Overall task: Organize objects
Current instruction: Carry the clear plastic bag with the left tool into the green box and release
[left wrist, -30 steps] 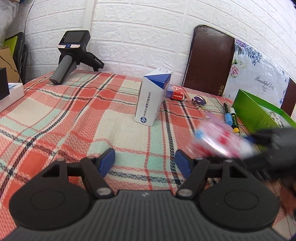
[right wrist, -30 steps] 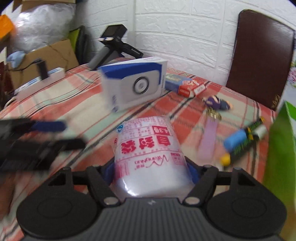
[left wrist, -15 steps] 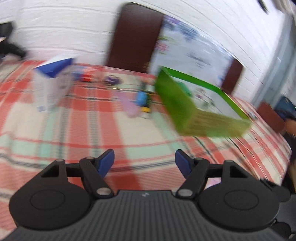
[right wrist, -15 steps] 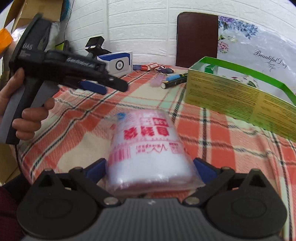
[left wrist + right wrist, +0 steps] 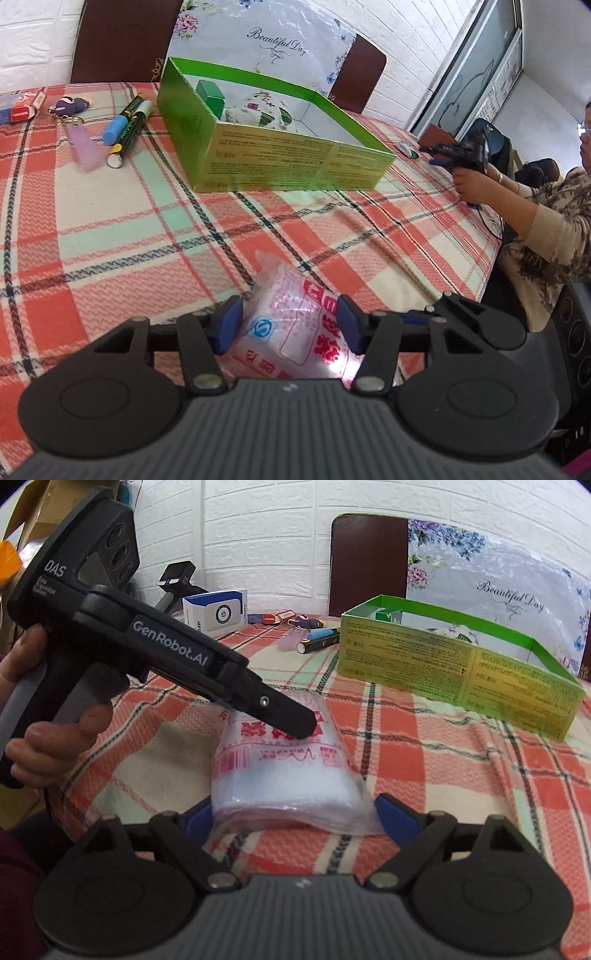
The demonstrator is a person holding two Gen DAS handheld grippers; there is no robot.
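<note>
1. The plastic packet (image 5: 284, 771) lies flat on the desk (image 5: 461, 775), long axis running from 6 to 12 o'clock in the right wrist view.
2. Right tongs (image 5: 295, 818) stand wide at its near end, pads clear; they have just been narrowing.
3. Left tongs (image 5: 290, 325), half-open and closing, straddle its far end from 10 o'clock; contact unclear.
4. Green box (image 5: 461, 664) waits at 1 o'clock.
</note>
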